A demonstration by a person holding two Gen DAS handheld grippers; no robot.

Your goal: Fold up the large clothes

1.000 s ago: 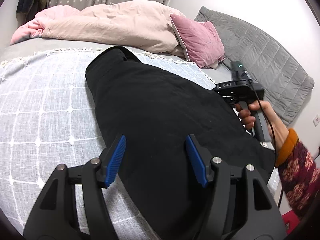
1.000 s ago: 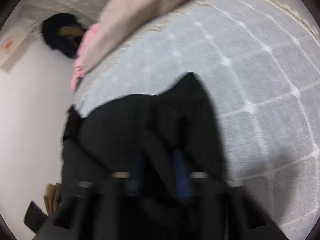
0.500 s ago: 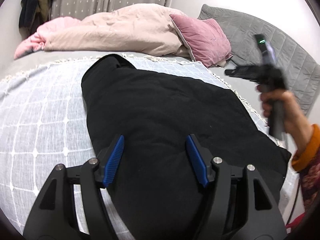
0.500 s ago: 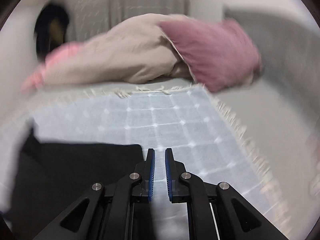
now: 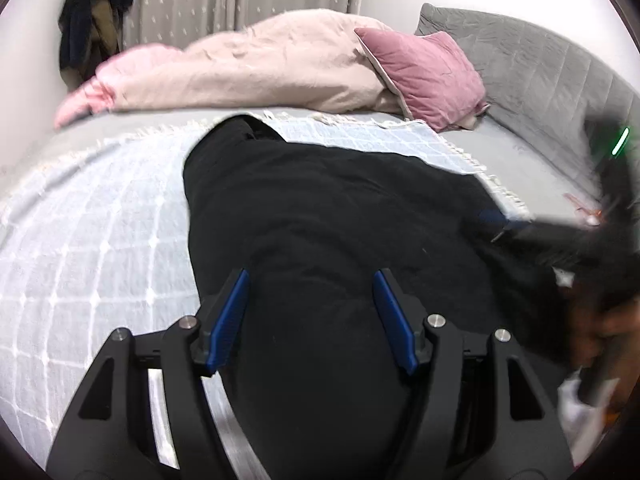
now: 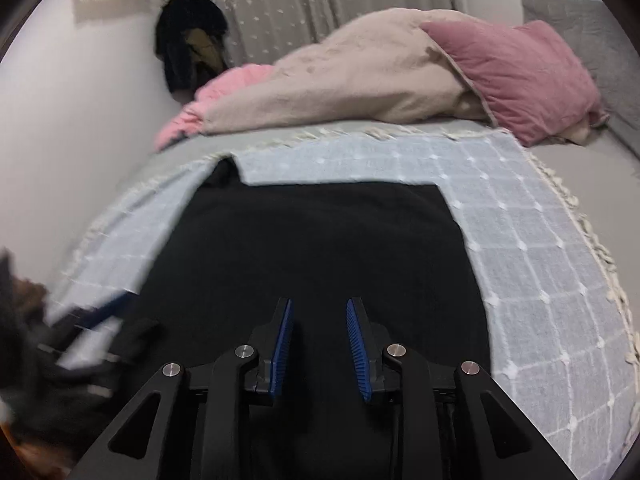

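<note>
My left tool [image 5: 310, 320] hangs just above the black garment [image 5: 320, 240], its blue pads [image 5: 230, 316] spread wide with nothing between them. My right tool [image 6: 319, 338] is partly open, pads [image 6: 357, 354] apart and gripping nothing, also poised over the garment [image 6: 312, 248].

The garment lies flat on the bed directly beneath and ahead of both tools. From the right tool, its far edge runs straight across, with a square corner ahead to the right and a small flap projecting ahead to the left. From the left tool, the cloth stretches forward and narrows toward its far end.

Under the garment is a pale blue checked blanket [image 6: 540, 248] with a fringed edge, visible to the left of my left tool and to the right of my right tool. A blurred form at the right edge of the left view appears to be my right tool in motion; detail cannot be made out.

Beyond the blanket sits a heaped beige and pink duvet [image 5: 260, 72], with a mauve pillow [image 5: 424, 76] ahead to the right against a grey quilted headboard [image 5: 532, 76]. Farthest back, dark clothing [image 6: 192, 48] hangs before a spotted curtain [image 6: 320, 4].
</note>
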